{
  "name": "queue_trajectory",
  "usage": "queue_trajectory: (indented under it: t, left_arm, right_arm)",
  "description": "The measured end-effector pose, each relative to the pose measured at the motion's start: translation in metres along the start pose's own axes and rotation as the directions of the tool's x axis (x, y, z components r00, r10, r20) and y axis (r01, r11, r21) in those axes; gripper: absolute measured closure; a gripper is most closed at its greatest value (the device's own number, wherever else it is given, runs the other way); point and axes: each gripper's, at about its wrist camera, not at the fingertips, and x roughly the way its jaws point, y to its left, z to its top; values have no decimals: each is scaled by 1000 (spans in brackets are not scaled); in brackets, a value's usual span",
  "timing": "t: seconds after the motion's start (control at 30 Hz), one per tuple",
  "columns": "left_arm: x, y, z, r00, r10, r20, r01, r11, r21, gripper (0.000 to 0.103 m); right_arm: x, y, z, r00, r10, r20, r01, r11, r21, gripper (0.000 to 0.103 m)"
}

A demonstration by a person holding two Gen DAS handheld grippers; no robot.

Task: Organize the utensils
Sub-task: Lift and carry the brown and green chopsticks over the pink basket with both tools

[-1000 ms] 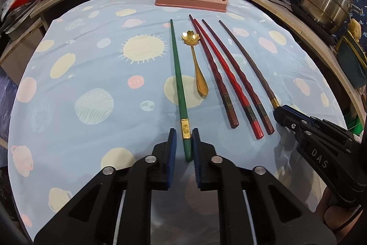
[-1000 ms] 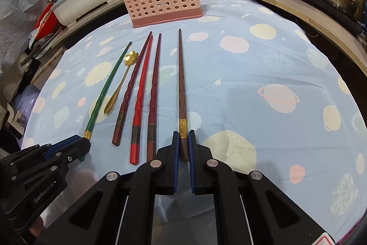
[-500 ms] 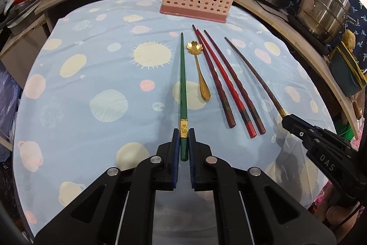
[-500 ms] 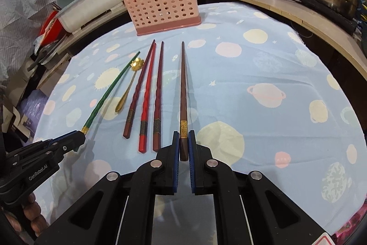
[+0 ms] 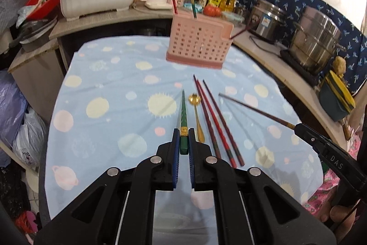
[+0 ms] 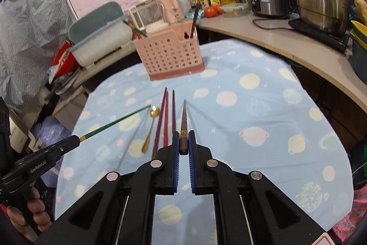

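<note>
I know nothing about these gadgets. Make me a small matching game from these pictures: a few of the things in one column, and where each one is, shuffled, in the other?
Things:
1. green chopstick
2. brown chopstick
3. gold spoon
4. pink basket

Places:
A. lying flat on the blue cloth
B. clamped in the right gripper
C. standing at the far end of the cloth
D. clamped in the left gripper

Pairs: 1-D, 2-B, 3-A, 4-C

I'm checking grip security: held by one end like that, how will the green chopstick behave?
The green chopstick probably stays stiff; it juts straight from the left claw. Looks thin, likely light. Held only at its butt end, it may pivot between the pads.
</note>
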Motion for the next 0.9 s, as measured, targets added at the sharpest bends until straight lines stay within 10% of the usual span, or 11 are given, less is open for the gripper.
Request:
queue_trajectory:
  t: [0.9]
  left_arm:
    - [-36,-16,85,981,-16,191,7,999,49,96]
  right_arm:
    - [-29,14,76,984,27,176,-23,999,-25,96]
